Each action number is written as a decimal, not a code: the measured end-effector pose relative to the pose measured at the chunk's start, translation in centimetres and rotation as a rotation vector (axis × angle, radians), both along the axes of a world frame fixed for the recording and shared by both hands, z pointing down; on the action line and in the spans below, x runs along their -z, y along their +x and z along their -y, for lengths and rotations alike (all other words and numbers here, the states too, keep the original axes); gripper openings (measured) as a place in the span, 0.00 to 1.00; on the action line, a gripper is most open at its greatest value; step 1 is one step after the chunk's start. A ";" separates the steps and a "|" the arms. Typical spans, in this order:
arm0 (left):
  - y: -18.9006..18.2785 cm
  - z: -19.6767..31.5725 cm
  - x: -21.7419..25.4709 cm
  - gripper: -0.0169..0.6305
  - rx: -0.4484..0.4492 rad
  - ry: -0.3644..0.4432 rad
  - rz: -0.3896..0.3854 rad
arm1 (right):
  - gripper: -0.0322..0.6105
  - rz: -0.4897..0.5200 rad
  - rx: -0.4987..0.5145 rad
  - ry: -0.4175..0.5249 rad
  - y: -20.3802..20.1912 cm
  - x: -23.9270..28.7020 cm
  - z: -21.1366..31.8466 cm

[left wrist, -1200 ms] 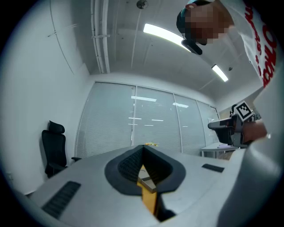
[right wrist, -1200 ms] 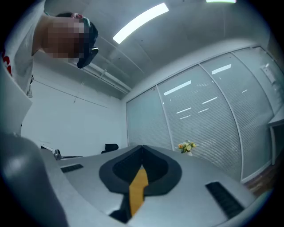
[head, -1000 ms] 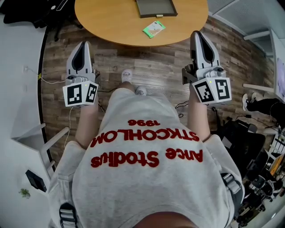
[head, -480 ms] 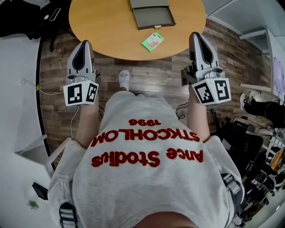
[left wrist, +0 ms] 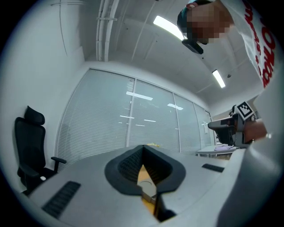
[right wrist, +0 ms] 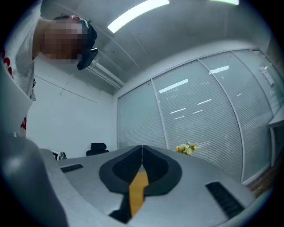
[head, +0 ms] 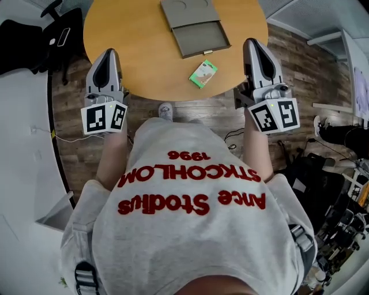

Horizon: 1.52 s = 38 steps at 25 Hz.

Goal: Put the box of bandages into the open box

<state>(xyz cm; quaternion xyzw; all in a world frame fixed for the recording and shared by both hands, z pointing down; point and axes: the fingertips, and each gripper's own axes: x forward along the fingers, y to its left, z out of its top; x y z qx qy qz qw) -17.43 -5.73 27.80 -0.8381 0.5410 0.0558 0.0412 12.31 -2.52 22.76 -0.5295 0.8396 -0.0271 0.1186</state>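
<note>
In the head view the green-and-white box of bandages (head: 203,74) lies flat near the front edge of the round wooden table (head: 132,52). Beyond it is the open grey box (head: 202,38), with its lid (head: 185,11) lying flat behind it. My left gripper (head: 108,54) hovers over the table's left front edge, jaws together and holding nothing. To the right of the bandage box, my right gripper (head: 254,44) is level with it at the table's right edge, shut and empty. Both gripper views point up at the ceiling and glass walls, with the left gripper (left wrist: 142,147) and right gripper (right wrist: 142,147) tips meeting.
A black office chair (head: 23,34) with a phone-like object (head: 60,36) stands left of the table. Cables run over the wood floor (head: 75,124). Dark bags and equipment crowd the lower right (head: 323,184), and another person's legs (head: 346,135) reach in there.
The table has drawn nearer and lower in the head view, so the whole open box shows now. Both grippers have come from above the floor to the table's edge, still shut.
</note>
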 end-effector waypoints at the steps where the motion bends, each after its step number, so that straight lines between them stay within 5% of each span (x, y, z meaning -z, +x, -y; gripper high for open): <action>1: 0.0 1.2 0.0 0.02 -0.018 0.000 0.002 | 0.06 0.000 -0.019 -0.001 0.0 0.0 0.7; 10: 0.5 9.7 0.7 0.02 -0.135 0.006 0.003 | 0.06 0.003 -0.140 -0.006 -0.2 0.0 5.7; 19: 0.3 10.8 -0.3 0.02 -0.115 -0.032 -0.014 | 0.06 0.046 -0.213 -0.020 1.1 -1.0 7.3; 25: 1.3 9.7 -1.3 0.02 -0.100 -0.055 0.006 | 0.06 0.097 -0.233 -0.238 2.4 -8.6 6.8; 38: 2.7 8.7 -3.6 0.02 -0.149 -0.098 0.025 | 0.06 -0.022 -0.269 -0.537 1.0 -22.3 4.7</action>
